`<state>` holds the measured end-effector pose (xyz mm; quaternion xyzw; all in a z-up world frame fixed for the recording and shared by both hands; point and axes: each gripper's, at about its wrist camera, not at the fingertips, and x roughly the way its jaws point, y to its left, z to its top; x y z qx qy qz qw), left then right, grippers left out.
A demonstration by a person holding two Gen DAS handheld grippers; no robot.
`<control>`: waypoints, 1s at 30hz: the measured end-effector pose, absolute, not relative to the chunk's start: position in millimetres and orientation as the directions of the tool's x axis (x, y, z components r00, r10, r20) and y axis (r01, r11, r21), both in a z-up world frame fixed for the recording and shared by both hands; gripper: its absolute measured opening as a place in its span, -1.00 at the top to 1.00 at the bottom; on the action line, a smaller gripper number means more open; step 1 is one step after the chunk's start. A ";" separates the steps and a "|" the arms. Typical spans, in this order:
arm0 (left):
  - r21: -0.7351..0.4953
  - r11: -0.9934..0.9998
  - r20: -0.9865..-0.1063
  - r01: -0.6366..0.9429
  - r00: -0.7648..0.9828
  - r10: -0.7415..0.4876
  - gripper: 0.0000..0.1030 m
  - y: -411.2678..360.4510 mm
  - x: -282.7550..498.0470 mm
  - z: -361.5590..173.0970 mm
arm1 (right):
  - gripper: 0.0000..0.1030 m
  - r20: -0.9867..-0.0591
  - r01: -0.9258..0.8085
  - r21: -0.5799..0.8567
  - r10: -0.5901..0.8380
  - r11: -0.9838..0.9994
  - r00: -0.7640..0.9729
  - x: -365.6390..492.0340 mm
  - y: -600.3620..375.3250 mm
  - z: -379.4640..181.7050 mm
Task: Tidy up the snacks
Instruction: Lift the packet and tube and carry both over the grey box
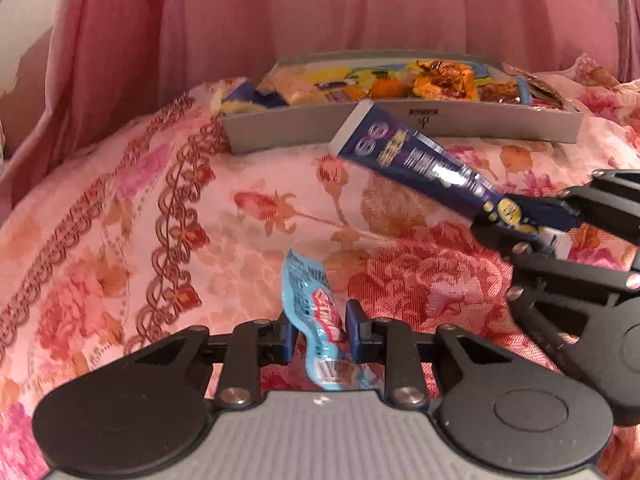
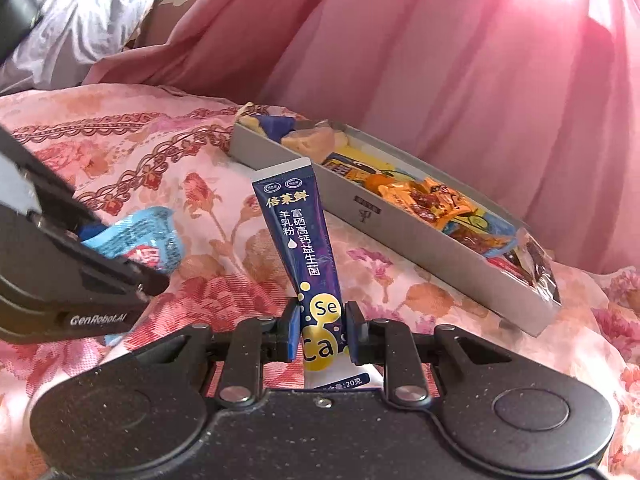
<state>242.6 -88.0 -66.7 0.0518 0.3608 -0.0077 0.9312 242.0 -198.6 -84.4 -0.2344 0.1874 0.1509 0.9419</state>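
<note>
My left gripper [image 1: 320, 330] is shut on a light blue snack packet [image 1: 310, 300], which sticks forward over the floral bedspread. In the right wrist view that packet [image 2: 140, 240] shows at the left in the same grip. My right gripper [image 2: 322, 332] is shut on a long dark blue powder sachet [image 2: 302, 232] with "Se" and "Ca" dots, held upright. From the left wrist view the sachet [image 1: 408, 156] points toward the grey tray [image 1: 400, 128]. The tray [image 2: 400, 240] holds several wrapped snacks, orange, yellow and blue.
A pink floral bedspread [image 1: 160, 220] covers the whole surface. Pink curtains [image 1: 320, 8] hang behind the tray. A white crumpled cloth [image 2: 80, 12] lies at the far left. One clear wrapper [image 2: 536, 264] overhangs the tray's right end.
</note>
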 end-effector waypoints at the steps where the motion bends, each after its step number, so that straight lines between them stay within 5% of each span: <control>1: 0.083 0.996 -0.675 0.046 0.738 0.022 0.46 -87.0 243.4 -68.3 | 0.54 -0.424 -0.370 -0.383 0.195 0.846 0.885 242.4 -199.2 -84.3; 16: 0.086 0.994 -0.660 0.065 0.751 0.008 0.61 -90.3 235.4 -63.1 | 0.54 -0.391 -0.355 -0.380 0.199 0.854 0.898 239.8 -199.2 -81.6; 30: 0.053 0.998 -0.547 0.035 0.837 0.000 0.67 -92.7 250.0 -12.0 | 0.54 -0.264 -0.277 -0.293 0.201 0.915 0.943 240.0 -215.7 -61.4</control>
